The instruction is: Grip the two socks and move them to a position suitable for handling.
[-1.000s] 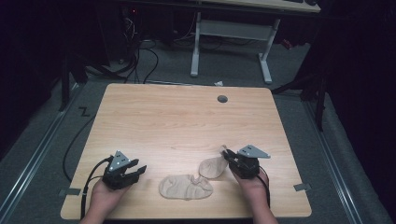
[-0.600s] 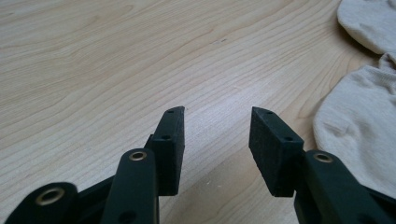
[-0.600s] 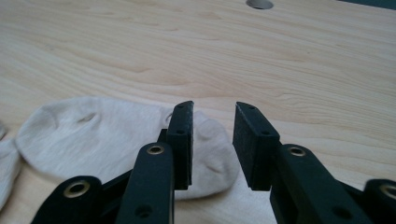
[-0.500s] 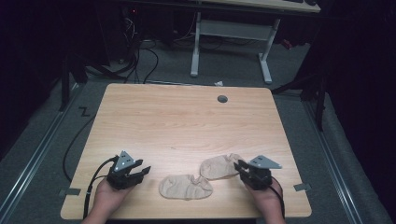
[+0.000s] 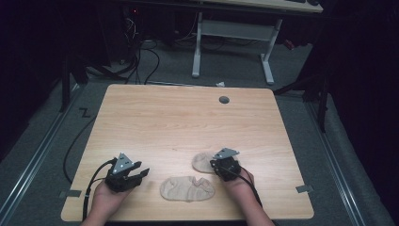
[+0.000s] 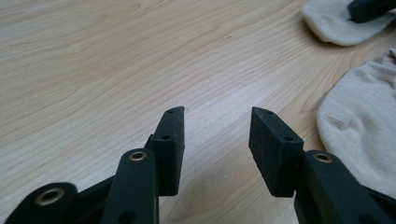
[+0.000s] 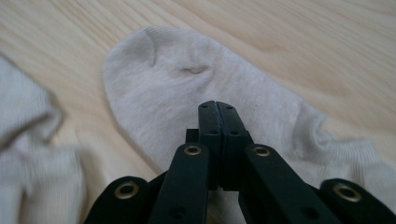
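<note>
Two beige ankle socks lie near the table's front edge. The flat one (image 5: 187, 188) is in the middle, and the other (image 5: 202, 161) is just behind and to its right. My right gripper (image 5: 218, 165) rests over that second sock (image 7: 187, 88). Its jaws have just been closing and now meet pad to pad (image 7: 218, 109), with no fabric seen between them. My left gripper (image 5: 140, 174) stands open on bare wood to the left (image 6: 217, 128), with nothing between its pads. The nearer sock (image 6: 359, 135) lies to its right.
The light wooden table (image 5: 188, 117) has a round grommet hole (image 5: 224, 100) at the back right. Cables trail from both grippers over the front edge. A white desk frame (image 5: 233, 33) and floor cables lie beyond the table.
My right gripper has moved left onto the farther sock and its jaws have closed. The left gripper has stayed in place.
</note>
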Available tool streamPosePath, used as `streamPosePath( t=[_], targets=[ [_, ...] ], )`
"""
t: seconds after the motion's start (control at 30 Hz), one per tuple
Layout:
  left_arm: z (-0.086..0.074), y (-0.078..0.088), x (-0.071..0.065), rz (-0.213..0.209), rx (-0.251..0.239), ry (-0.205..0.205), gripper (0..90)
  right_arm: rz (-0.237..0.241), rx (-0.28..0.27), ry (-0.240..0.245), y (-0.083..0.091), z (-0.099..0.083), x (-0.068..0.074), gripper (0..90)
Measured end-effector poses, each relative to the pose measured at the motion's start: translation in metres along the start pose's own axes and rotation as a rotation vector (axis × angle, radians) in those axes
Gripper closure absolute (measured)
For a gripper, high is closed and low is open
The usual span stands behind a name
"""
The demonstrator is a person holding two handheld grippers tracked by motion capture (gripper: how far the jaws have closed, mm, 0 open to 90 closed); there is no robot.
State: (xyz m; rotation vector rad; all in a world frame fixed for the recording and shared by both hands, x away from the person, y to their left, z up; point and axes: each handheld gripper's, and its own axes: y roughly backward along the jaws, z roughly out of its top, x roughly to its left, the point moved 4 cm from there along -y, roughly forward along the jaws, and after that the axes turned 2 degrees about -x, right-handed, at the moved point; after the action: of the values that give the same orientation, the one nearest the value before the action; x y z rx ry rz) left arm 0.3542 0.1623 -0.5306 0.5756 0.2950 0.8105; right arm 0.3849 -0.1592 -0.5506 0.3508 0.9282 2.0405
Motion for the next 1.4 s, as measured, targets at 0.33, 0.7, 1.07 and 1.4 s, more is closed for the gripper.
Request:
streamPosePath(
  t=[0.33, 0.7, 1.07, 1.4],
  targets=[
    [-0.003, 0.000, 0.000, -0.003, 0.011, 0.001, 56.0, 0.065, -0.048, 0.075, -0.024, 0.045, 0.028, 87.0],
    [0.003, -0.017, -0.013, -0.017, 0.026, -0.008, 54.5, -0.017, -0.094, -0.082, 0.023, -0.006, -0.031, 87.1],
    [0.046, -0.075, -0.035, -0.037, 0.003, 0.005, 49.0, 0.020, -0.123, -0.210, 0.012, -0.005, -0.042, 64.5],
    [0.049, -0.113, -0.035, -0.030, 0.086, 0.052, 65.7, -0.002, -0.067, -0.220, 0.002, -0.013, -0.040, 63.6]
  ],
)
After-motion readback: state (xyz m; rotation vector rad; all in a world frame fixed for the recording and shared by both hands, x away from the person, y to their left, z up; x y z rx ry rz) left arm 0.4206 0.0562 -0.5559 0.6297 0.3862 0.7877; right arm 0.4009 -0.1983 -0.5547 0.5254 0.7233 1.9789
